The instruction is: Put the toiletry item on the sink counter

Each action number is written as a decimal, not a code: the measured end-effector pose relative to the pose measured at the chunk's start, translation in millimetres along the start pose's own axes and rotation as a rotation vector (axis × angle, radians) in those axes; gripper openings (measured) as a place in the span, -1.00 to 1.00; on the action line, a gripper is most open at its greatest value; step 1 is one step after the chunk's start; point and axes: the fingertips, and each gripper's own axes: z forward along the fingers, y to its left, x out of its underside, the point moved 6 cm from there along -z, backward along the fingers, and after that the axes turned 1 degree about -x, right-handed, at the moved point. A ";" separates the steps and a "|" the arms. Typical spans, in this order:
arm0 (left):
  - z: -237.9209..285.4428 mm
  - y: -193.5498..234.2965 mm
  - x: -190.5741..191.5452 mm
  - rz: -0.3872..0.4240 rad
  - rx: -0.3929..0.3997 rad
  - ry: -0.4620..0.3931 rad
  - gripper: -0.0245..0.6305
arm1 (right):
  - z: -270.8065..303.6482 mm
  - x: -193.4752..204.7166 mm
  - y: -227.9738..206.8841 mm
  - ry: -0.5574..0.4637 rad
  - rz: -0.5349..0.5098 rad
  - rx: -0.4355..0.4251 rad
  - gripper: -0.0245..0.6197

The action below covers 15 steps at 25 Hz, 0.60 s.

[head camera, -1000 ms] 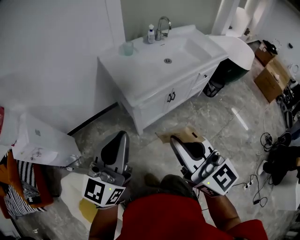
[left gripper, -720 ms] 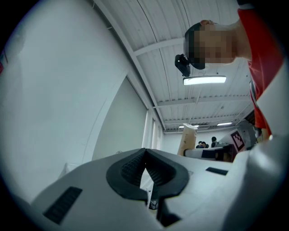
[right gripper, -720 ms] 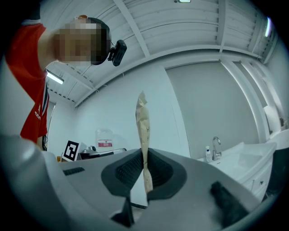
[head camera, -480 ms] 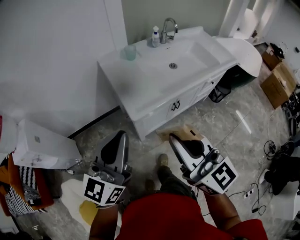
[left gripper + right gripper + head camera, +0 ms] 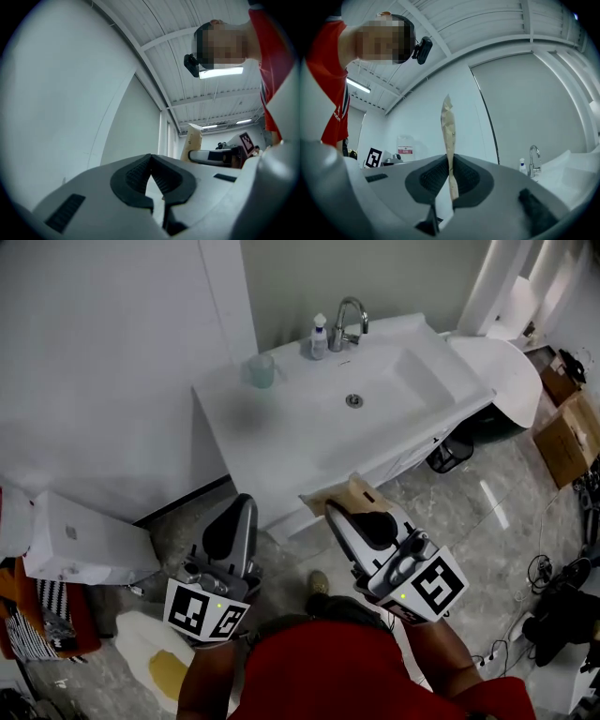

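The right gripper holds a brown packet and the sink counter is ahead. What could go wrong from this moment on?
1. The right gripper pinches the thin brown packet near one end only, so it may bend or slip out on the way.
2. Much of the sink counter is basin. If it is released carelessly, the packet could slide in.
3. The cup and bottle stand near the back and could be knocked.
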 end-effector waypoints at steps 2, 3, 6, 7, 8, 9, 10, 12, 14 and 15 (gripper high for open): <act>15.2 3.9 3.9 -0.002 -0.014 0.002 -0.87 | 9.1 -1.2 -16.4 0.001 0.000 -0.015 -0.79; 22.5 5.5 5.3 -0.003 -0.020 0.004 -0.87 | 13.3 -1.5 -24.6 0.005 0.001 -0.020 -0.79; 43.0 11.4 7.4 -0.003 -0.030 0.013 -0.87 | 26.6 -2.1 -47.8 0.017 0.008 -0.031 -0.79; 49.1 14.3 7.8 0.000 -0.034 0.017 -0.87 | 31.3 -1.9 -54.9 0.019 0.011 -0.035 -0.79; 54.9 17.6 8.1 0.003 -0.037 0.020 -0.87 | 35.9 -1.5 -61.5 0.019 0.015 -0.038 -0.79; 59.8 20.8 8.2 0.005 -0.041 0.021 -0.87 | 40.0 -0.9 -67.6 0.019 0.016 -0.041 -0.79; 63.7 23.7 8.1 0.008 -0.046 0.021 -0.87 | 43.4 0.2 -72.9 0.019 0.014 -0.044 -0.79; 69.7 30.0 8.7 0.013 -0.053 0.022 -0.87 | 49.8 4.5 -82.7 0.029 0.008 -0.046 -0.79; 77.9 39.4 11.1 0.017 -0.056 0.028 -0.87 | 59.8 7.2 -92.1 0.030 0.015 -0.048 -0.79; 83.2 45.3 12.8 0.017 -0.056 0.030 -0.87 | 66.5 7.0 -96.6 0.023 0.022 -0.049 -0.79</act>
